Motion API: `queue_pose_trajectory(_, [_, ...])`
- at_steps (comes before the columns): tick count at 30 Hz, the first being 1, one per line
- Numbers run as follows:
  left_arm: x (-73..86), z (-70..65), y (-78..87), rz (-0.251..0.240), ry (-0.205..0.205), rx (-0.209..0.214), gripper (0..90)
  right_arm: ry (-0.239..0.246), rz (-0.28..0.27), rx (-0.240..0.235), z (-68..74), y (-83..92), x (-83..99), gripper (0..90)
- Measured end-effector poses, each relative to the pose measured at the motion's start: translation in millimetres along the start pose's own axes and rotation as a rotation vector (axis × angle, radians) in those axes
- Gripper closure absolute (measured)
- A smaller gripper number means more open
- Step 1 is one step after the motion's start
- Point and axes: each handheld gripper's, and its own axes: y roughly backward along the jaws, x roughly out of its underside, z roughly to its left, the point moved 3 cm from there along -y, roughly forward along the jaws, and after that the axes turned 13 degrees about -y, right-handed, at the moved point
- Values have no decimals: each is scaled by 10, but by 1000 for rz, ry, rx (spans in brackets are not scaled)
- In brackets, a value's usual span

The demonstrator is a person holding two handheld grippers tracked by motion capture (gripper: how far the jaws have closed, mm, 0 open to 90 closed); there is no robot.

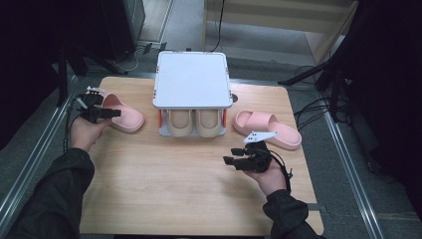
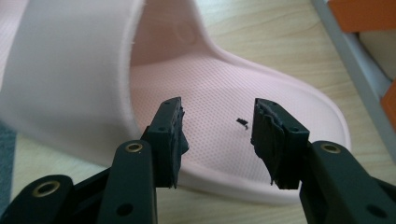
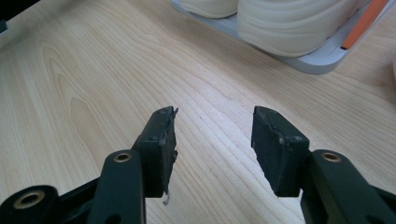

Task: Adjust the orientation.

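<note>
Two pink slide slippers lie flat on the wooden table, soles down. One pink slipper sits directly ahead of the left gripper, whose parted jaws hover over its dimpled footbed just behind the wide strap. The other pink slipper lies just beyond the right gripper, apart from it. A pair of cream slippers rests side by side on the lower shelf of a small white rack, ahead of the right gripper's spread jaws.

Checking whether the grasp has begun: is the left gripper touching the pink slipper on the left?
Cannot tell. In the left gripper view the left gripper is open over the pink slipper insole, but the angle hides any gap beneath the jaw tips.
</note>
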Motion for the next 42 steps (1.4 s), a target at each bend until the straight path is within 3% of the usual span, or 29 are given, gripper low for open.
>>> queue_pose_trajectory(3, [39, 28, 40, 13, -19, -6, 524, 0, 3, 2, 5, -4, 1, 499])
queue_pose_trajectory(7, [106, 102, 87, 18, -14, -5, 529, 2, 8, 3, 8, -11, 3, 499])
queue_pose_trajectory(15, [143, 120, 252, -11, -4, 16, 526, 2, 10, 6, 9, -17, 2, 497])
queue_pose_trajectory(18, [158, 117, 359, -5, -25, -3, 519, -1, 8, 5, 4, -16, 3, 497])
queue_pose_trajectory(23, [210, 223, 513, -37, 20, -41, 487, 3, 11, 7, 12, -15, 5, 497])
queue_pose_trajectory(29, [260, 412, 357, -2, 92, -47, 416, 2, 17, 6, 20, -29, 4, 497])
queue_pose_trajectory(36, [239, 451, 86, 7, 147, -73, 421, 0, 11, 10, -2, -19, 2, 495])
queue_pose_trajectory(39, [240, 496, 38, 8, 155, -102, 473, -1, 5, 12, -3, 2, -1, 496])
queue_pose_trajectory(41, [245, 519, 22, 15, 153, -94, 580, -3, 2, 13, -8, 8, -6, 495])
queue_pose_trajectory(42, [244, 523, 21, 18, 145, -95, 590, -3, 2, 13, -9, 7, -6, 495])
